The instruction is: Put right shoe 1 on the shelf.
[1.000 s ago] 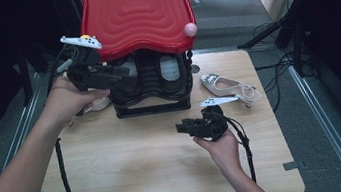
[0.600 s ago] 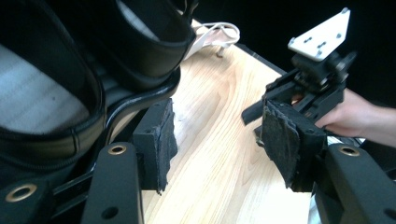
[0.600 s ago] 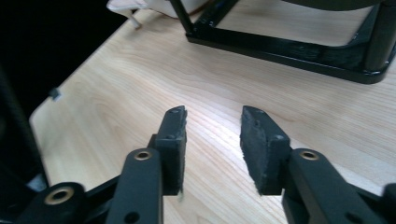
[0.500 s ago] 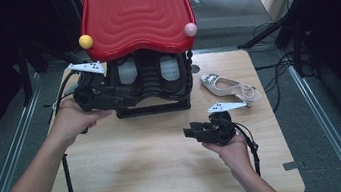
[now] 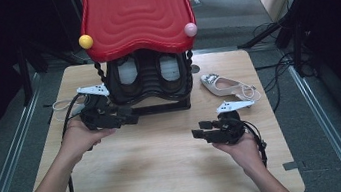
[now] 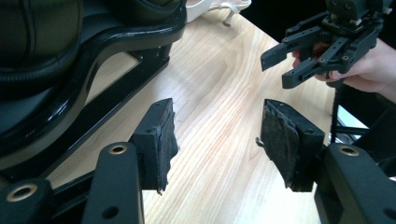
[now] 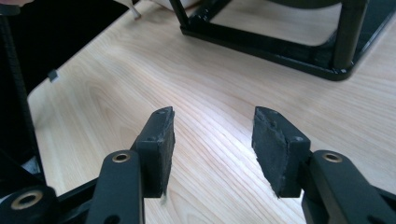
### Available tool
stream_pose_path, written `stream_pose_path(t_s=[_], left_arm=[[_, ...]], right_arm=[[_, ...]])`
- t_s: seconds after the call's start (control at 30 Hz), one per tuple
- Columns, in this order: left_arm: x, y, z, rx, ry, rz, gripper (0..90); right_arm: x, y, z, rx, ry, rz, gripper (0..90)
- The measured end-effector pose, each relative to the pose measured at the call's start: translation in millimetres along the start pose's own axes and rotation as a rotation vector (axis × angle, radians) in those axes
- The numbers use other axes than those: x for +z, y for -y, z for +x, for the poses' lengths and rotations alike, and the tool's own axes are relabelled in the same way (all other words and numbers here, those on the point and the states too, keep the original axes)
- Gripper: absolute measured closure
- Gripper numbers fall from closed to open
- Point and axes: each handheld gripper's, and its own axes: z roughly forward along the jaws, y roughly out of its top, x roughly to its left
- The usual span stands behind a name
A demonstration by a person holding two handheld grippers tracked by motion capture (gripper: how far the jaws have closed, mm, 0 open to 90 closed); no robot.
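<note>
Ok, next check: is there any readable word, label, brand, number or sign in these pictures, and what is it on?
None can be read.
Red panel: only a wavy relief, no lettering.
Black stand: no label seen.
White shoe: any marking is too small to tell.
Left tongs and right tongs: bare black jaws with worn pads, no print.
Wooden table: plain grain.

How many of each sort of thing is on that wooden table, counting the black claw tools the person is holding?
Black stand with red top: 1
Ball knobs, yellow and pink: 2
White shoe: 1
Grippers, left and right: 2
Total: 6
</note>
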Motion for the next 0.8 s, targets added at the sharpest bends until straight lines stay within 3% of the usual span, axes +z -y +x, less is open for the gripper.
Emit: stream_pose_path(t_s=[0.23, 0.37, 0.47, 0.6, 0.67, 0.8], left_arm=[[2.3, 19.6, 5.8, -0.018, -0.025, 0.007, 47.2], [1.3, 29.3, 7.4, -0.019, -0.033, 0.004, 58.5], [0.1, 36.7, 10.3, -0.038, -0.029, 0.011, 63.9], [0.5, 44.9, 14.4, -0.064, -0.021, 0.025, 69.6], [0.0, 47.5, 16.0, -0.062, -0.039, 0.038, 73.5], [-4.9, 51.7, 21.0, -0.068, -0.039, 0.024, 84.6]], right_arm=[[-5.1, 2.9, -4.4, -0.004, 0.014, 0.001, 50.6], [-8.9, 3.8, -5.7, -0.025, -0.031, 0.009, 51.3], [-11.4, 4.9, -5.4, -0.039, -0.014, 0.005, 52.7], [-14.4, 3.0, -6.9, -0.021, 0.009, 0.007, 52.6], [-15.2, 2.9, -10.5, -0.011, 0.022, 0.020, 52.0], [-17.6, 3.9, -18.0, 0.016, 0.037, 0.021, 52.4]])
